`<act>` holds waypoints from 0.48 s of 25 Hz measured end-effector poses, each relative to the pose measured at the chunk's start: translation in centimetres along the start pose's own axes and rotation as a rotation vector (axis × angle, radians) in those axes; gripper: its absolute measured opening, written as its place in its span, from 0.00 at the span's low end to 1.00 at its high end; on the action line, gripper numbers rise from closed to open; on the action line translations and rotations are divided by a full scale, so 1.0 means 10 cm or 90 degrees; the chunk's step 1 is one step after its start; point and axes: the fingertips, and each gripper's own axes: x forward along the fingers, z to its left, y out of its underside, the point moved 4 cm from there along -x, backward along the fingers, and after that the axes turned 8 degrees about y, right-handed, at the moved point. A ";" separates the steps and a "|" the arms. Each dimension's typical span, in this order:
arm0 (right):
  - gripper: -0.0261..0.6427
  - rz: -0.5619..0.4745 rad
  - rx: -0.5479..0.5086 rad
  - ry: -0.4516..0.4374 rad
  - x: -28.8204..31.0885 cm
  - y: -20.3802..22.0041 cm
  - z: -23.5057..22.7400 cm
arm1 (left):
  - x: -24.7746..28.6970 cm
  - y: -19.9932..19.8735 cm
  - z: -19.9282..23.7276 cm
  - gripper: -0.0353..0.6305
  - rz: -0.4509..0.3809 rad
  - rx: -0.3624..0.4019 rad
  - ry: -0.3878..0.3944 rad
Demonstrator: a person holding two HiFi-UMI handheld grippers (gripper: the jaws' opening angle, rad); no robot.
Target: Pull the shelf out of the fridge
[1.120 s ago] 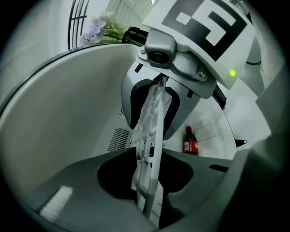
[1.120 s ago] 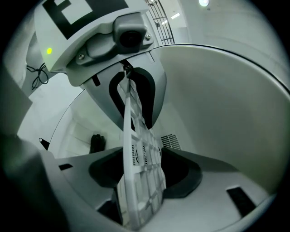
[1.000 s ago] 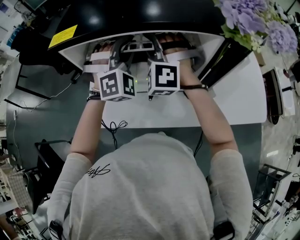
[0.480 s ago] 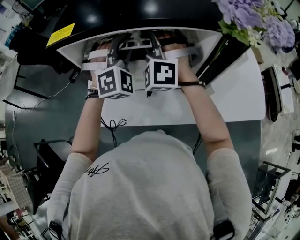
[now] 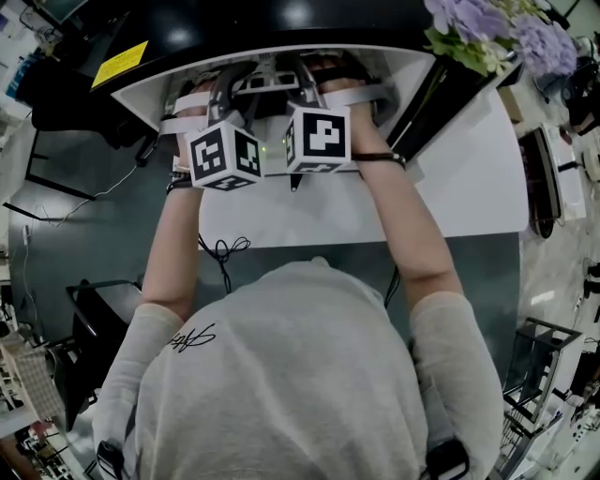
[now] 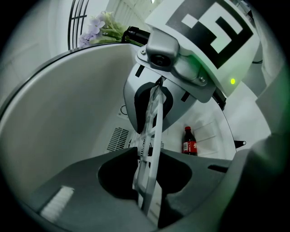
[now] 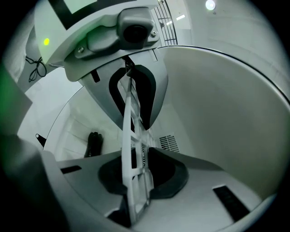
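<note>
The white wire shelf (image 6: 152,131) stands edge-on between the dark pads of my left gripper (image 6: 147,181), which is shut on its front edge. My right gripper (image 7: 136,181) holds the same shelf (image 7: 131,131). Its jaws have just been closing, and the pads now press on the grid. In the head view both grippers reach side by side into the white mouth of the fridge (image 5: 281,23), the left gripper (image 5: 228,94) beside the right gripper (image 5: 314,84). Their fingertips and the shelf are mostly hidden there by the marker cubes and hands.
A cola bottle (image 6: 189,141) stands in the fridge's white interior, and shows dark in the right gripper view (image 7: 94,144). A vent grille (image 7: 167,142) sits on the back wall. Purple flowers (image 5: 487,33) stand at the fridge's right. A white flat surface (image 5: 450,197) lies below the hands.
Both hands keep their place at the fridge mouth. Only the head view has shifted a little, so that the cubes sit slightly higher and further left in the picture.
</note>
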 end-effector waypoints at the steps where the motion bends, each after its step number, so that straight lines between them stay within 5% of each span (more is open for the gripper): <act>1: 0.13 0.000 0.002 -0.002 0.00 0.00 0.00 | 0.00 0.00 0.00 0.16 0.000 -0.001 0.000; 12: 0.13 0.004 0.003 -0.004 -0.05 0.00 0.01 | -0.05 -0.02 -0.03 0.16 -0.003 -0.008 0.003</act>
